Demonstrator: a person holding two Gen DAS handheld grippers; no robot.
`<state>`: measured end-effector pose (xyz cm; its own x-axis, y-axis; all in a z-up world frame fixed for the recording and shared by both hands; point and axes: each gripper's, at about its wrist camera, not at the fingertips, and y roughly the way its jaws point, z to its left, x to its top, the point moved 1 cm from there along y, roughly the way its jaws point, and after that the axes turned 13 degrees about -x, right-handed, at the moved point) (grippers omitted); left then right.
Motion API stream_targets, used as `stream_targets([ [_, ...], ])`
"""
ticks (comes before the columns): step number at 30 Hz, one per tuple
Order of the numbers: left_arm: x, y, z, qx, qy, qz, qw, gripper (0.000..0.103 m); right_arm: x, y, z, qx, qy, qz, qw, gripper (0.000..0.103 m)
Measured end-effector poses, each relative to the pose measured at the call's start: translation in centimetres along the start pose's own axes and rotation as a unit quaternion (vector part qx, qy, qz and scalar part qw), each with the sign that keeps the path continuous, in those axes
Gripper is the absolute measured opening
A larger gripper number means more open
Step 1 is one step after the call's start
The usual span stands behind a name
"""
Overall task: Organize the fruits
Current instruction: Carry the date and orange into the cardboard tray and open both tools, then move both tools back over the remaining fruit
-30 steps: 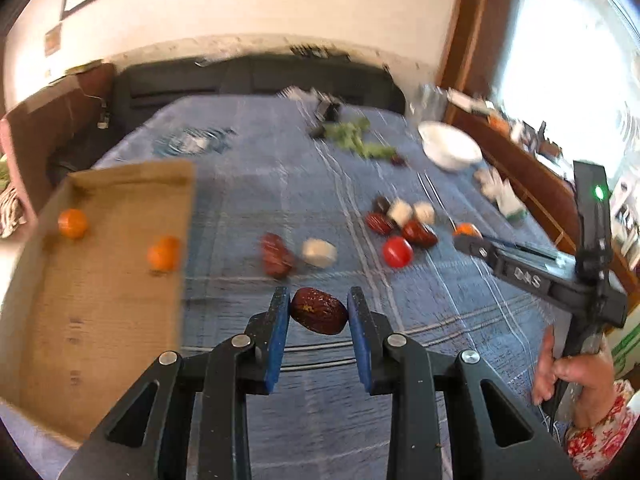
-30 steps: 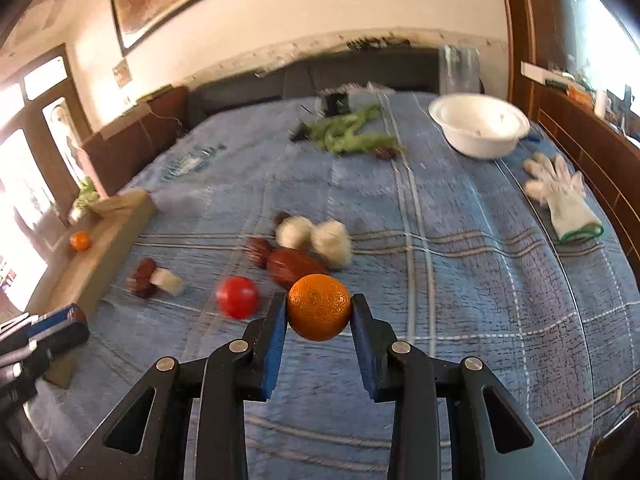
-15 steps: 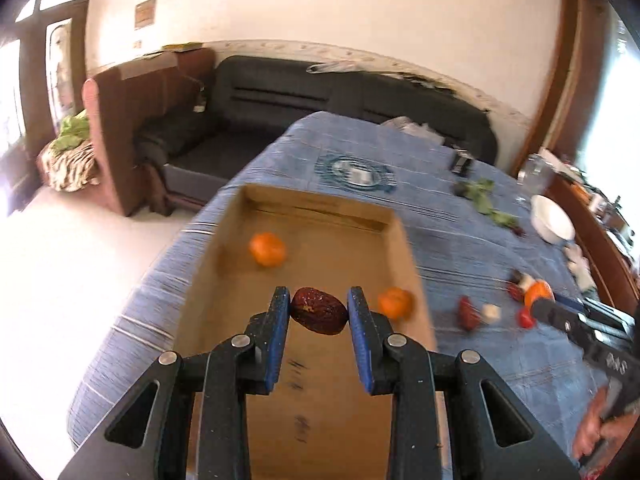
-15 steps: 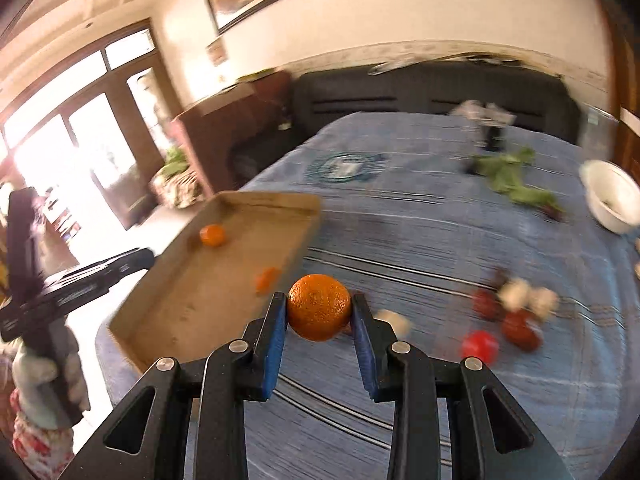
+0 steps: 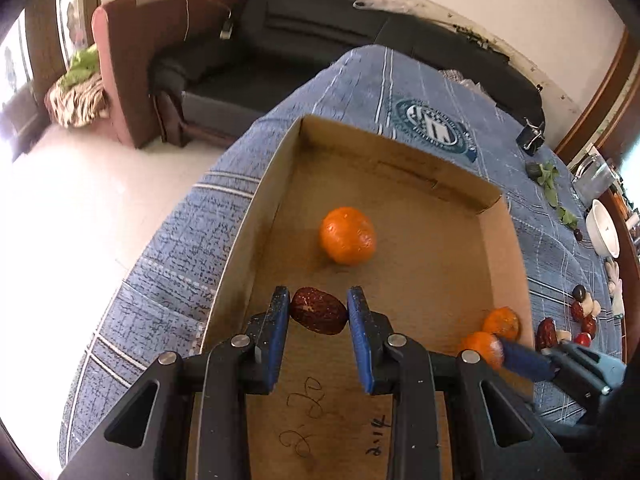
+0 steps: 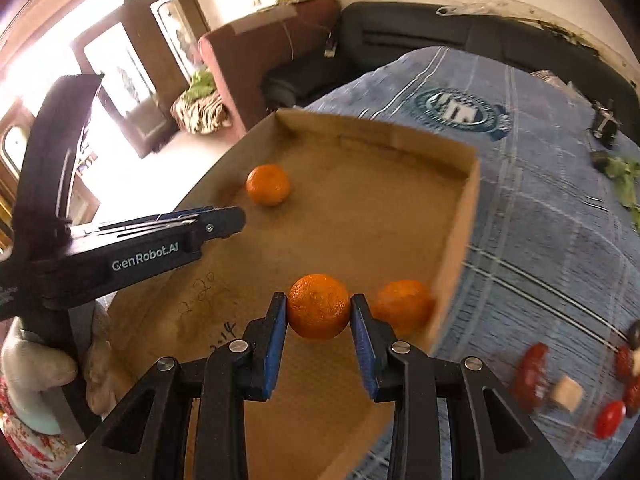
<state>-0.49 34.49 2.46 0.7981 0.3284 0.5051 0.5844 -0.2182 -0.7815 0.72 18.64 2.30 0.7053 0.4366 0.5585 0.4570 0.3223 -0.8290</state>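
Two loads: you are carrying both over the cardboard box (image 5: 496, 240).
Left gripper (image 5: 319, 312): clamping the date (image 5: 319, 315), long axis crosswise, floor directly below.
Right gripper (image 6: 319, 312): pinching the orange (image 6: 319, 306), hanging beside the right wall.

Right tongs (image 6: 319, 316) clamp orange (image 6: 319, 306) over cardboard box (image 6: 456, 240); two oranges inside.

Two tangerines (image 5: 347, 235) in box (image 5: 400, 152) on table (image 5: 420, 80), fruit pile (image 5: 580, 316) right of box

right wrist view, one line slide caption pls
Right gripper holds an orange over the cardboard box, beside two oranges already inside.
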Motion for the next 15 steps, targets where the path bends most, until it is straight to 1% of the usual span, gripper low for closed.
stream_targets([
  [3,0.0,0.4,0.0,0.006,-0.003,0.007,0.9999,0.029,0.0,0.8,0.6,-0.009,-0.011,0.003,1.000,0.036],
  [5,0.0,0.5,0.0,0.005,-0.005,0.011,0.9999,0.030,0.2,0.8,0.8,-0.013,-0.014,-0.002,1.000,0.036],
  [7,0.1,0.6,0.0,0.003,-0.006,0.012,0.9999,0.035,0.3,0.8,0.8,-0.013,-0.013,-0.004,1.000,0.036],
  [8,0.1,0.5,0.0,0.003,-0.006,0.011,0.9999,0.041,0.4,0.8,0.7,-0.014,-0.013,-0.006,1.000,0.036],
  [10,0.1,0.2,-0.1,0.006,-0.005,0.006,1.0000,0.050,0.7,0.9,0.7,-0.023,-0.013,-0.015,1.000,0.037],
  [11,0.1,0.2,-0.1,0.002,-0.006,0.005,1.0000,0.052,0.8,0.8,0.6,-0.022,-0.013,-0.020,0.999,0.037],
  [13,0.0,-0.1,0.0,-0.001,-0.010,0.002,0.9999,0.052,0.9,0.0,0.3,-0.018,-0.008,-0.034,0.999,0.037],
  [15,0.0,-0.6,0.1,-0.004,-0.017,-0.005,0.9998,0.052,1.0,-1.5,-0.4,-0.012,0.003,-0.056,0.998,0.037],
])
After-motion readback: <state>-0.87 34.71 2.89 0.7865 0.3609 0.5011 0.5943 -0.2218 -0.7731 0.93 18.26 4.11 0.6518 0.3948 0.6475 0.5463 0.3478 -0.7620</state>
